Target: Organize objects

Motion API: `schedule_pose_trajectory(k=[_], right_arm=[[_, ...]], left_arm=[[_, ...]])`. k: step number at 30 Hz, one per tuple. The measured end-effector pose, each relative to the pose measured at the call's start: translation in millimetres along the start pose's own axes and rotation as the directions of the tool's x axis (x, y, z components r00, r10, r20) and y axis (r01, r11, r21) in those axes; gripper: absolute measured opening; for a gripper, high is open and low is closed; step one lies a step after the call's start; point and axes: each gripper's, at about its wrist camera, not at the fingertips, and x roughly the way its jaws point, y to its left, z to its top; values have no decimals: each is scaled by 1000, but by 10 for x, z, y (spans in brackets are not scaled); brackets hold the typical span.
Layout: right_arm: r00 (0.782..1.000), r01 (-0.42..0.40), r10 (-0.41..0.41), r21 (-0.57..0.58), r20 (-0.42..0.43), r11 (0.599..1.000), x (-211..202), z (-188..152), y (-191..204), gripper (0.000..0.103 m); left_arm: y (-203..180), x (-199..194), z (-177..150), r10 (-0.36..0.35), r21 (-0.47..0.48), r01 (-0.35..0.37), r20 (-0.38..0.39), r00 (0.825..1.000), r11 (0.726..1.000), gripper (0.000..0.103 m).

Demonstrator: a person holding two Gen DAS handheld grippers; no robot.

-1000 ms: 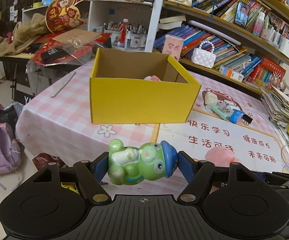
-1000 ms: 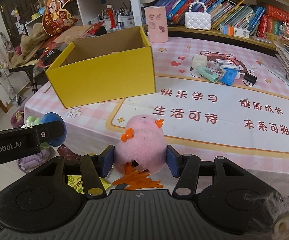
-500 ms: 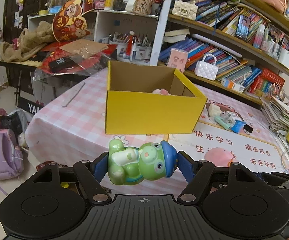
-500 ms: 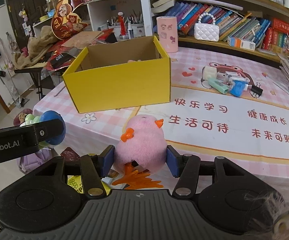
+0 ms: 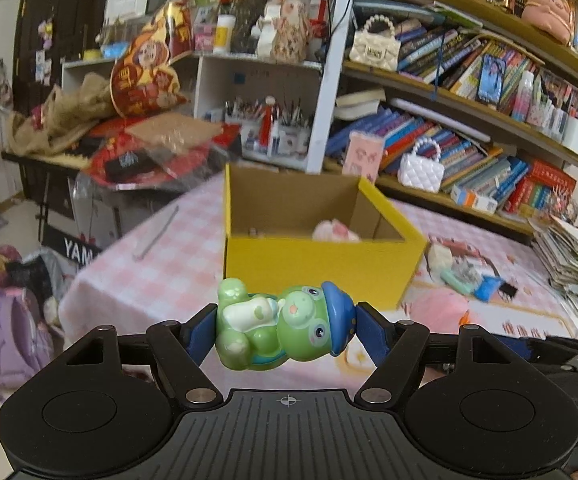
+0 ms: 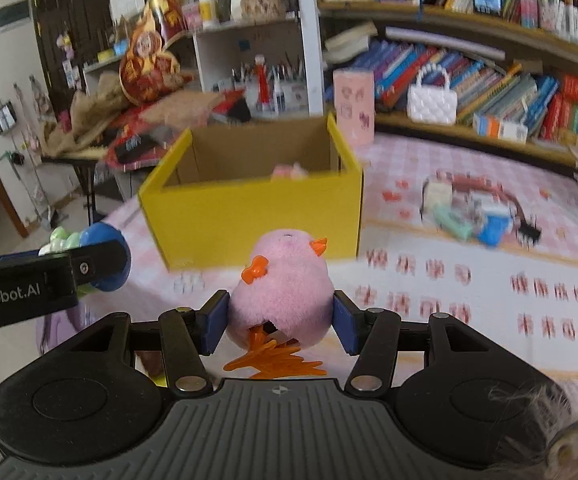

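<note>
Left fingers (image 5: pixel 205 332) clamp a glossy green frog toy (image 5: pixel 281 326) sideways; right fingers (image 6: pixel 217 322) squeeze a fuzzy pink chick (image 6: pixel 281 284).

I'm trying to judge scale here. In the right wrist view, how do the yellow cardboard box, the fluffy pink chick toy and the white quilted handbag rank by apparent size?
1. Yellow cardboard box, largest.
2. Fluffy pink chick toy, though it looks big partly because it sits close to the camera.
3. White quilted handbag, smallest, but it is farthest away on the shelf.
</note>
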Motion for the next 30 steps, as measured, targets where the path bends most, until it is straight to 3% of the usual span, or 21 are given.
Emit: schedule_pose_trajectory(k=[6, 13, 23, 30], right_arm=[[994, -23, 22, 7, 106, 1000, 181, 486, -73, 52], [982, -46, 47, -10, 184, 999, 578, 1052, -214, 52], [992, -84, 87, -37, 95, 996, 1527, 1568, -383, 52], [986, -164, 162, -52, -41, 985, 2181, 1788, -259, 52]], left_arm=[[-35, 233, 347, 21, 23, -23, 63, 998, 999, 73], [-134, 698, 662, 44, 30, -47, 72, 996, 998, 73], [-209, 1558, 772, 104, 76, -100, -46, 994, 992, 73], [-239, 1919, 742, 140, 113, -125, -134, 981, 986, 73]])
